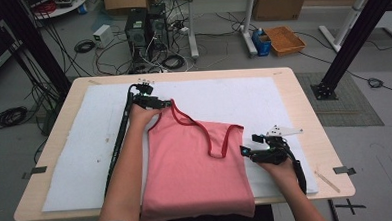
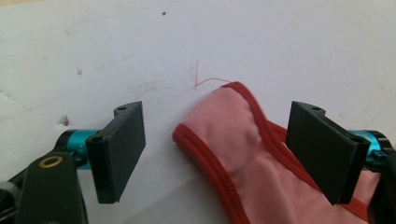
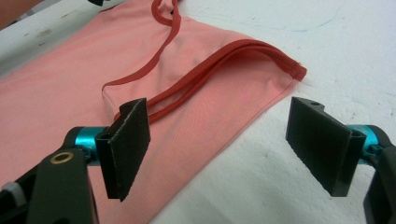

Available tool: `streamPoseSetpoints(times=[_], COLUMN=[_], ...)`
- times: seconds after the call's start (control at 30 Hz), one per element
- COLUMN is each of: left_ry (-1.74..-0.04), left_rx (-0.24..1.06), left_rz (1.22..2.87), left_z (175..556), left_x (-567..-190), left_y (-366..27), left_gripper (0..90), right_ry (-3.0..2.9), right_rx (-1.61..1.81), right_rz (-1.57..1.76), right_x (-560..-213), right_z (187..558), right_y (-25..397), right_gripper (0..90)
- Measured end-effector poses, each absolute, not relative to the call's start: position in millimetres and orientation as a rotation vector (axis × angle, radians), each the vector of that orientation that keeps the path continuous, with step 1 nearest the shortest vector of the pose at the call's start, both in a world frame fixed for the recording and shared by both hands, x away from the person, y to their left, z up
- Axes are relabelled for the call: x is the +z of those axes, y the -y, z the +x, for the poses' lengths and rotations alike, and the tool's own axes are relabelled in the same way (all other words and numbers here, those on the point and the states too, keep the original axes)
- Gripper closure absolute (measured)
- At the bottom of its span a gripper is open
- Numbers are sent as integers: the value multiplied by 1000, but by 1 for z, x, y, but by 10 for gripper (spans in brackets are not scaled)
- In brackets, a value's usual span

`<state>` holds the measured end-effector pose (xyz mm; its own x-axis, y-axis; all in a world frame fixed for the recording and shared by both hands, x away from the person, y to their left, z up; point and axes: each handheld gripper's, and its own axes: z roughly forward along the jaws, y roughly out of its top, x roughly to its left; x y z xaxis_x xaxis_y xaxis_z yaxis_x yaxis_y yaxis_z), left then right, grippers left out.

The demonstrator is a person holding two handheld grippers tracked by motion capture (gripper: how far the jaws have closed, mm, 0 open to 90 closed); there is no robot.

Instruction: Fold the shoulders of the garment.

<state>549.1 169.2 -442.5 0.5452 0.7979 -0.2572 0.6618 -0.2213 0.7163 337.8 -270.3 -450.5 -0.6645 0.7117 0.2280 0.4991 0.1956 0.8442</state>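
Observation:
A pink tank top point(image 1: 194, 165) with dark red trim lies flat on a white mat point(image 1: 85, 145), its hem hanging over the table's near edge. My left gripper point(image 1: 156, 102) is at the garment's far left shoulder strap point(image 2: 224, 126), open, with the strap tip between the jaws but not clamped. My right gripper point(image 1: 250, 150) is open at the right shoulder and armhole edge point(image 3: 261, 56), one jaw over the pink fabric point(image 3: 56, 93), the other over the mat point(image 3: 261, 172). A loose red thread point(image 2: 205, 80) lies just past the left strap.
The mat covers most of a light wooden table point(image 1: 304, 116). Bare mat lies left of and beyond the garment. On the floor behind the table are computer towers point(image 1: 145, 27), tangled cables and an orange basket point(image 1: 284, 40). Black frame posts point(image 1: 356, 38) stand at both sides.

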Motion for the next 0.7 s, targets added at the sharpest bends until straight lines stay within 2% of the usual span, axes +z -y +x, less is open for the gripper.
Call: streamPoseSetpoints(times=[0.1,0.2,0.27,0.4,0.47,0.7], left_ry=[-1164,-1144,-1100,-1064,-1049,-982], left_rx=[248,334,357,385,398,380], left_rz=[2000,2057,2100,2117,2114,2028], left_z=[551,549,546,541,538,516], left_x=[-443,-442,-440,-438,-435,-415], left_y=[-164,-162,-158,-156,-158,-166], left_gripper=[265,447,600,779,816,832], right_ry=[-2254,-2258,-2261,-2264,-2268,-2264], right_rx=[1461,1453,1448,1447,1448,1463], right_rz=[1164,1164,1154,1152,1147,1157], right_x=[-450,-450,-450,-450,-450,-451], right_z=[338,337,337,337,337,337], right_y=[270,270,269,269,269,270], right_gripper=[218,218,218,218,219,218])
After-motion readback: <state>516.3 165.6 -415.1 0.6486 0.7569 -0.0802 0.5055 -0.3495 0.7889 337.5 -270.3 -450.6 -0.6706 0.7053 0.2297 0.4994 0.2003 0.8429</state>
